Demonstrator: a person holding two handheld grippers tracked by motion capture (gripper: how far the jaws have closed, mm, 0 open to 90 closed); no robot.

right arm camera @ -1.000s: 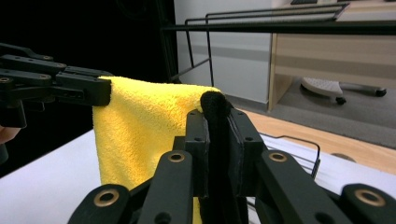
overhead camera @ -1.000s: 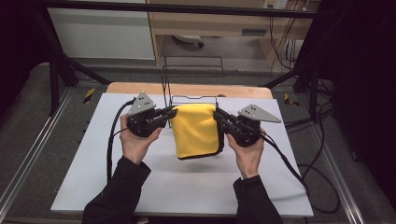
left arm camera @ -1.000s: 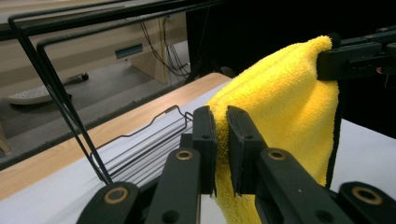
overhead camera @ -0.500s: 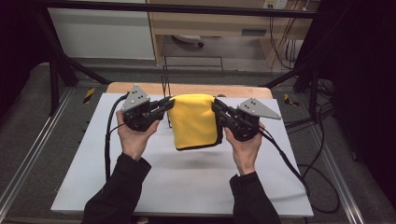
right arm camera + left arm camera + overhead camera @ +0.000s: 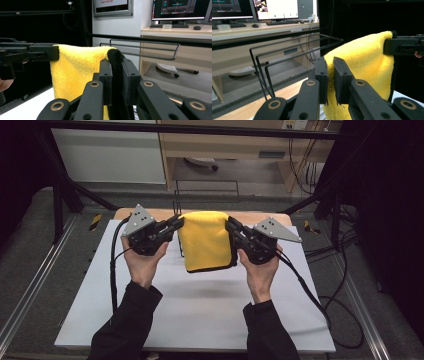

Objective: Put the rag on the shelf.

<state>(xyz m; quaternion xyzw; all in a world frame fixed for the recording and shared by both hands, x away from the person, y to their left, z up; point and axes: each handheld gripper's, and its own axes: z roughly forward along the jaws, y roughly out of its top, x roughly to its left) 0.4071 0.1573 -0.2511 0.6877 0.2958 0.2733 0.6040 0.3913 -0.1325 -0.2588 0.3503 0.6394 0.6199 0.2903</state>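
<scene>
Fingers, left gripper: clamped on the left top corner of the yellow towel, as the left gripper view shows.
Fingers, right gripper: pinched together on the right top corner, over the towel's black edge binding.
Towel: held up between the two grippers, hanging folded and clear of the white worktop, just in front of the black wire rack.
Rack: stands at the far edge of the worktop; its top bars run level behind the towel.
Step in hand: probably draping the towel over a rack bar, though which bar is hard to tell.
Doing it well: keep both corners level and the top edge taut, carry it past the bar, lower evenly, release both together.
</scene>
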